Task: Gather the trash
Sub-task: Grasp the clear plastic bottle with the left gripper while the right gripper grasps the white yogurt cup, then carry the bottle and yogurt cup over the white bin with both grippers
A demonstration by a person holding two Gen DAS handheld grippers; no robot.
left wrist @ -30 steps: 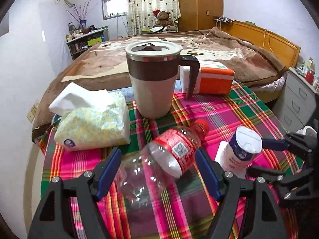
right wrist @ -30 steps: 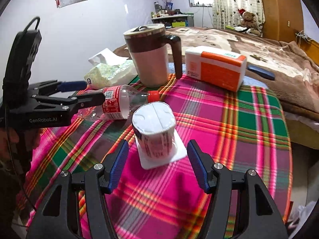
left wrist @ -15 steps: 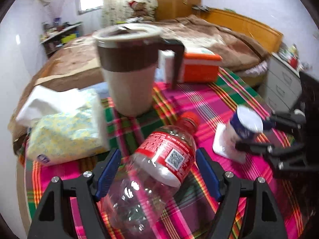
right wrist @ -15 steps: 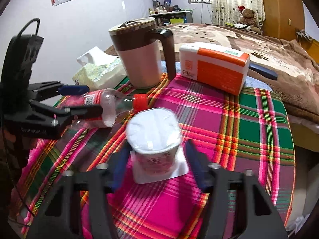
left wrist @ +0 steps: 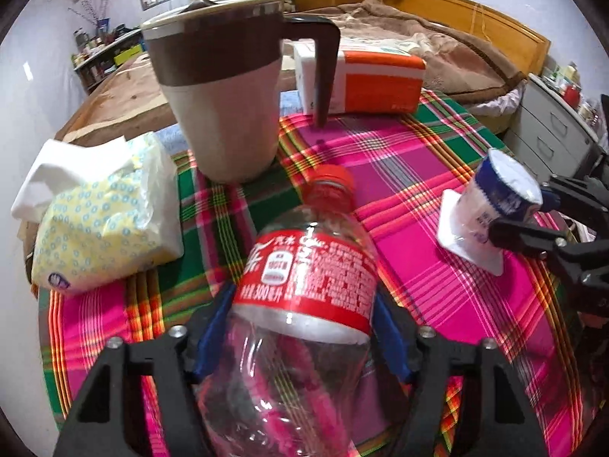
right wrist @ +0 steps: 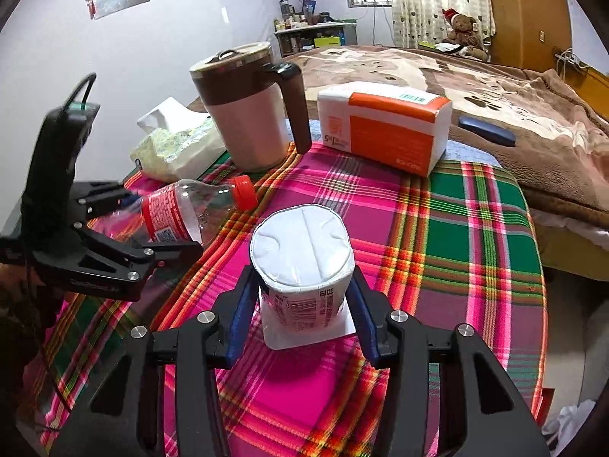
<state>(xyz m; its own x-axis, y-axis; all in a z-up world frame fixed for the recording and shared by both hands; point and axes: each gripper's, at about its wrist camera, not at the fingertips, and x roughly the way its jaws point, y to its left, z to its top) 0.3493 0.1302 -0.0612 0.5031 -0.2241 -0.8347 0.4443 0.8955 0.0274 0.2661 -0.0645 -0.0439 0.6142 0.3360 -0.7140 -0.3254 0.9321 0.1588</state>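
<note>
An empty clear plastic bottle point(left wrist: 304, 278) with a red label and red cap lies between the blue pads of my left gripper point(left wrist: 302, 331), which is shut on it; it also shows in the right wrist view point(right wrist: 190, 211). An upside-down white yogurt cup point(right wrist: 302, 262) on its square lid stands on the plaid tablecloth point(right wrist: 475, 228). My right gripper point(right wrist: 300, 316) is shut on the cup, its blue pads pressed against both sides. The cup also shows in the left wrist view point(left wrist: 495, 202).
A brown and cream lidded mug point(left wrist: 224, 91) stands behind the bottle. A yellow tissue pack point(left wrist: 102, 217) lies at the left. An orange and white box point(left wrist: 365, 76) lies at the table's far edge. A bed point(right wrist: 456, 76) lies beyond.
Both grippers have moved forward and closed: the left around the bottle, the right around the yogurt cup. Both were open a second ago.
</note>
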